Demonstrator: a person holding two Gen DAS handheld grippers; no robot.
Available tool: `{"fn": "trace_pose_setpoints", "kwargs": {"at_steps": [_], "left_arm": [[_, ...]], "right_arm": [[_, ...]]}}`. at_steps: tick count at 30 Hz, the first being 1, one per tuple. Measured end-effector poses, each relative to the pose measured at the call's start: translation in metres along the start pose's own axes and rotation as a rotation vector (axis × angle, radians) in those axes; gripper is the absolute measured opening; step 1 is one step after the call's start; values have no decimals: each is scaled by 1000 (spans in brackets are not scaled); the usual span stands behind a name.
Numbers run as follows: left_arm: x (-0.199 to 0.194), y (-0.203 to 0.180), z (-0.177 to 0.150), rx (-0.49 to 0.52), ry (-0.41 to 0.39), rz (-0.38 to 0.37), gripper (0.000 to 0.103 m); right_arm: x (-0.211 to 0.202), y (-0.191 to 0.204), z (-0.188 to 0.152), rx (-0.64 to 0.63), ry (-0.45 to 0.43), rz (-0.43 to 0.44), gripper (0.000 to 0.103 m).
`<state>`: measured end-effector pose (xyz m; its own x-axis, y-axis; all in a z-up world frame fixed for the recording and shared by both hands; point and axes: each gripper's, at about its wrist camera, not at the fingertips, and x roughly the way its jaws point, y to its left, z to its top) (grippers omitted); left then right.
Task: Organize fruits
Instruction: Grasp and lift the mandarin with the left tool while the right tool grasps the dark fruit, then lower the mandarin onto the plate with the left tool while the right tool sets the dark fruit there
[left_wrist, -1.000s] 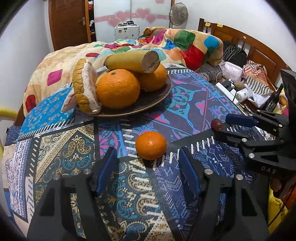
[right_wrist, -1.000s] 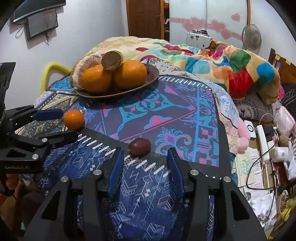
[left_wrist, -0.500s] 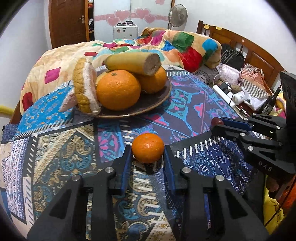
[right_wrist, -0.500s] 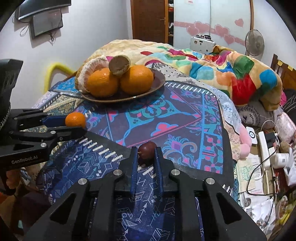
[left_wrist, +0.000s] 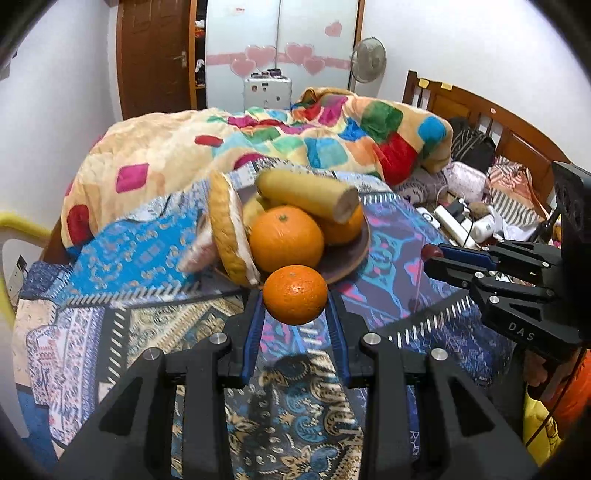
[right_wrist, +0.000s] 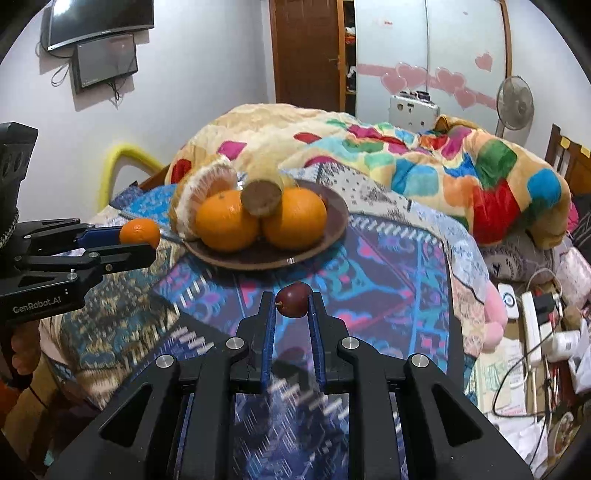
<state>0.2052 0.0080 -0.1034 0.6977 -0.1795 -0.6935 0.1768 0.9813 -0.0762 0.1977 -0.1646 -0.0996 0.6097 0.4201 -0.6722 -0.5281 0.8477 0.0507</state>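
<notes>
My left gripper (left_wrist: 295, 301) is shut on a small orange (left_wrist: 295, 294) and holds it above the patterned cloth, just in front of the brown plate (left_wrist: 349, 260). It shows at the left of the right wrist view (right_wrist: 138, 243). My right gripper (right_wrist: 293, 300) is shut on a small dark red fruit (right_wrist: 292, 298), lifted off the cloth; it shows at the right of the left wrist view (left_wrist: 430, 256). The plate (right_wrist: 334, 225) holds two big oranges (right_wrist: 226, 219), a banana piece (left_wrist: 308, 195) and a pomelo slice (left_wrist: 225, 230).
The plate stands on a bed under a patterned cloth (left_wrist: 110, 325). A colourful quilt (left_wrist: 314, 140) is piled behind it. A power strip, cables and clutter (right_wrist: 532, 325) lie beyond the bed's right edge. A wooden headboard (left_wrist: 491, 125) is at the far right.
Both grippers closed on their fruits, the left on the small orange, the right on the dark red fruit, then lifted them off the cloth and moved towards the plate.
</notes>
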Motion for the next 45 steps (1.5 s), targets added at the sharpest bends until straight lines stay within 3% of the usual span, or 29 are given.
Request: {"fn": "trace_pose_setpoints", "kwargs": {"at_steps": [12, 23, 25, 28, 37, 45], "left_arm": [[20, 18, 45, -13, -34, 21, 34], [48, 32, 75, 4, -41, 33, 34], [52, 34, 77, 3, -32, 39, 36], [54, 37, 78, -8, -42, 43, 51], [29, 52, 75, -26, -105, 59, 52], [25, 72, 63, -47, -96, 73, 53]], "right_arm": [[2, 5, 51, -40, -100, 1, 16], [28, 8, 79, -68, -121, 0, 16], [33, 8, 81, -76, -119, -3, 16], [38, 9, 82, -78, -110, 4, 16], [54, 19, 88, -94, -80, 30, 16], [72, 37, 95, -127, -43, 44, 16]]}}
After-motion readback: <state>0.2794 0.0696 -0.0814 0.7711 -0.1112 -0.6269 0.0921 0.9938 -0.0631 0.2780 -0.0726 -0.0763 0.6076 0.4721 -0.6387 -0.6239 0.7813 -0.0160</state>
